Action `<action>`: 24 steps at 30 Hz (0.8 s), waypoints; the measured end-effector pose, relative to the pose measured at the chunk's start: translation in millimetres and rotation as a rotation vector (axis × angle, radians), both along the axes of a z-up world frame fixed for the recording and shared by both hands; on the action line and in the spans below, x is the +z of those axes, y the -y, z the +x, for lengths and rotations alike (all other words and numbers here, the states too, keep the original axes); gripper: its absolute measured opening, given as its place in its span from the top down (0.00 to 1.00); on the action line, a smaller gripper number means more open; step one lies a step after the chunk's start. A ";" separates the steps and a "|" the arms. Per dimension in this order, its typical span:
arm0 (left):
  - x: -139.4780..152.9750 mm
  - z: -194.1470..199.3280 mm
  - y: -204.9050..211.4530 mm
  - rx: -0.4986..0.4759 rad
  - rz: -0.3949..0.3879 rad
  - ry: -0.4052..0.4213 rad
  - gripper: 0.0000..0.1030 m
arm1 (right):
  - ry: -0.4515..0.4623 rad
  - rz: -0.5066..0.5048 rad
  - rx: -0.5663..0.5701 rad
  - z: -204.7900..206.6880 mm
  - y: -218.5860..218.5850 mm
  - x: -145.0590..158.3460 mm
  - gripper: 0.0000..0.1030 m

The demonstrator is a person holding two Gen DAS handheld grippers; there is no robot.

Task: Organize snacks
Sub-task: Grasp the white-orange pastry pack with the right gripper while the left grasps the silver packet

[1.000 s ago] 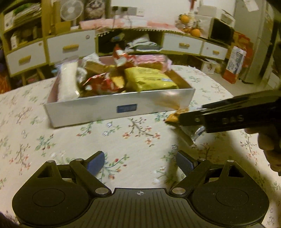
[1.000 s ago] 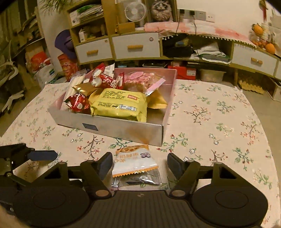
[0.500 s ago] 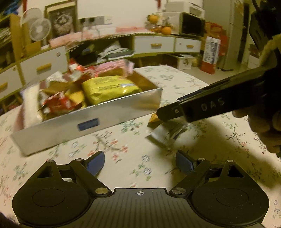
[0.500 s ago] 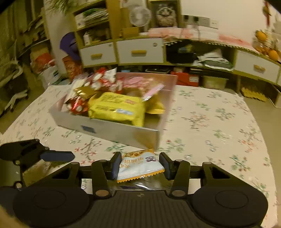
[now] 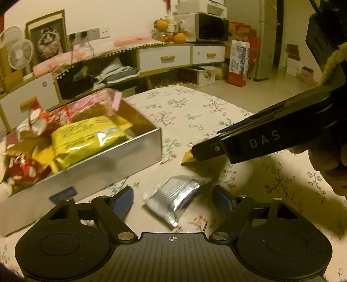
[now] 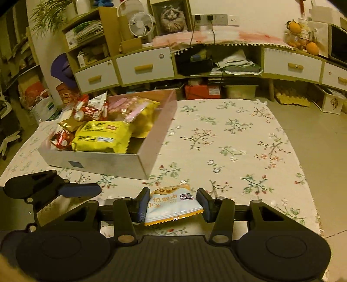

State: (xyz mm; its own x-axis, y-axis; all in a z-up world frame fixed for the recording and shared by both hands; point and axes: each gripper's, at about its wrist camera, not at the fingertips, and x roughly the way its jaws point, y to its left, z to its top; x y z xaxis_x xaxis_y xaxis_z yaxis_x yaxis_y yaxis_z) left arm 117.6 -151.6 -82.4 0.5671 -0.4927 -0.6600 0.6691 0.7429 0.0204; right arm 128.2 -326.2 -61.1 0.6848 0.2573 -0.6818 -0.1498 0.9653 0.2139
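R tongs (image 6: 172,206) pinching packet (image 6: 172,204); L tongs (image 5: 172,201) spread, just been closing round its silver end. Lift clear over box (image 6: 138,167) wall, don't snag.

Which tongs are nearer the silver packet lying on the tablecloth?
Left. The left tongs straddle the silver packet, pads not touching. The right tongs are beyond it, gripping another snack packet.

Warm yellowish light fills my room. Behind my flowered tablecloth (image 6: 234,138) a long low cabinet (image 6: 216,63) with white drawers runs along the pale wall. On the cabinet stand a small white fan (image 6: 142,22) and a framed cat picture (image 6: 172,17), with wall sockets (image 6: 214,19) above and oranges (image 6: 312,48) towards its right end
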 end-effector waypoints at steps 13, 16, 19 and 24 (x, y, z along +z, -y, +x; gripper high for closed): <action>4.5 -2.6 6.8 0.005 0.014 -0.001 0.71 | -0.008 0.008 -0.018 0.2 6.5 -1.8 0.84; 6.2 -1.8 3.4 0.030 0.018 -0.004 0.77 | -0.009 0.006 -0.022 -0.3 6.3 -1.7 0.84; 6.6 -3.0 -4.6 0.061 0.015 -0.003 0.78 | -0.011 0.005 -0.024 -1.4 5.7 -1.2 0.84; 9.1 -3.4 -21.0 0.118 -0.007 -0.031 0.79 | -0.007 0.008 -0.021 -3.4 2.9 2.1 0.84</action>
State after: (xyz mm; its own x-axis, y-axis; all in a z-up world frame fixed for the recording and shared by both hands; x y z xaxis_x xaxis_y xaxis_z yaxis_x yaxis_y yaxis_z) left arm 114.2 -130.6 -73.3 0.6007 -0.4284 -0.6750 0.5771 0.8166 -0.0047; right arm 124.8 -329.1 -59.0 0.6854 0.2483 -0.6845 -0.1280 0.9665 0.2224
